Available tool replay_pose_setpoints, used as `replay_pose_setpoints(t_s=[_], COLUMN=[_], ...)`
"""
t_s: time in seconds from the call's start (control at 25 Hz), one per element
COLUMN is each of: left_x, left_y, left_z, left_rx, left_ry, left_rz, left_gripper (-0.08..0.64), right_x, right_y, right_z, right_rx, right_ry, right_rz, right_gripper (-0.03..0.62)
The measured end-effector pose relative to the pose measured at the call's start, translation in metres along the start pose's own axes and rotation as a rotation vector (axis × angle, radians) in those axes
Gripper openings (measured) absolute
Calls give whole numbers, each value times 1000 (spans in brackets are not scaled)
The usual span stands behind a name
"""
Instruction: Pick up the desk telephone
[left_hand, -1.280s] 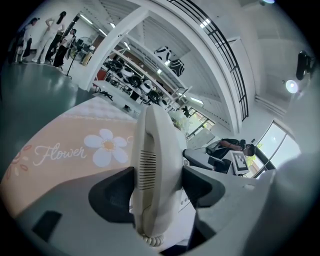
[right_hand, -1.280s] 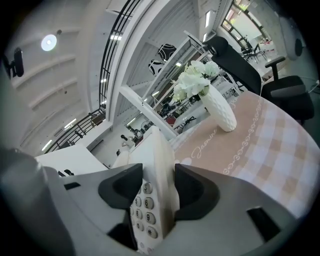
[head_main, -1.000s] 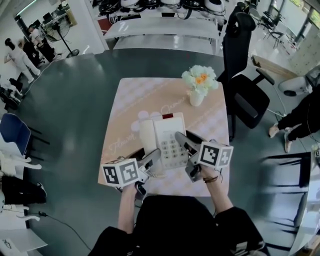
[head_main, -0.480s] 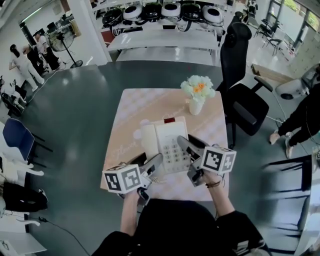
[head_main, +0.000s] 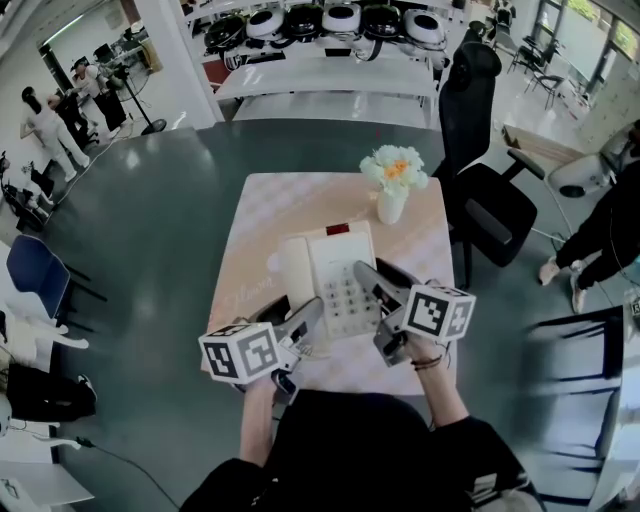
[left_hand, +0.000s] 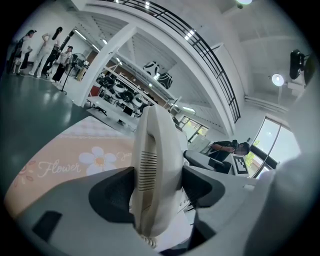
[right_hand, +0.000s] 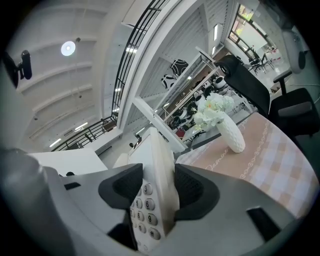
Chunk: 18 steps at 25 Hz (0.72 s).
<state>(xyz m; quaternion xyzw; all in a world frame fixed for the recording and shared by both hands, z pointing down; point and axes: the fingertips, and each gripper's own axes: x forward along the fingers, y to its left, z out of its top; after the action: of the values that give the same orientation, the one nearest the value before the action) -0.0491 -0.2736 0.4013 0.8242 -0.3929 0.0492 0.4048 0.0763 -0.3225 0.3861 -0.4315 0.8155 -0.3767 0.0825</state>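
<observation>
Left gripper (left_hand: 156, 186) clamps the desk telephone (head_main: 338, 268) at its handset (left_hand: 150, 160) side, right gripper (right_hand: 156, 189) at its keypad (right_hand: 144, 212) edge; raise both evenly so it rides level.

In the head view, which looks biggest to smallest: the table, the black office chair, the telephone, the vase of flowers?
1. table
2. black office chair
3. telephone, nearer the camera than the rest
4. vase of flowers

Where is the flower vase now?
In the head view, the vase stands near the far right corner of the table, beyond the desk telephone.
</observation>
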Motion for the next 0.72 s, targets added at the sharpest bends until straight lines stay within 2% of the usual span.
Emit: replay_pose_setpoints(t_s=[0.12,0.24,0.48,0.72], left_x=[-1,-3,-3,-1], left_y=[-3,-6,-7,-5], left_z=[1,4,9,9], left_rx=[1,7,18,23], left_ry=[-12,-20,-22,-22], left_rz=[-10,-15,-13,-15], left_gripper=[296,296,296,296], right_x=[-2,-1,-3,2], right_y=[3,11,8,9], right_z=[3,6,9,7], right_rx=[1,6,7,13], right_ry=[-17,-40,-42,-48], right_rz=[2,44,4,47], right_gripper=[187,187,187,187])
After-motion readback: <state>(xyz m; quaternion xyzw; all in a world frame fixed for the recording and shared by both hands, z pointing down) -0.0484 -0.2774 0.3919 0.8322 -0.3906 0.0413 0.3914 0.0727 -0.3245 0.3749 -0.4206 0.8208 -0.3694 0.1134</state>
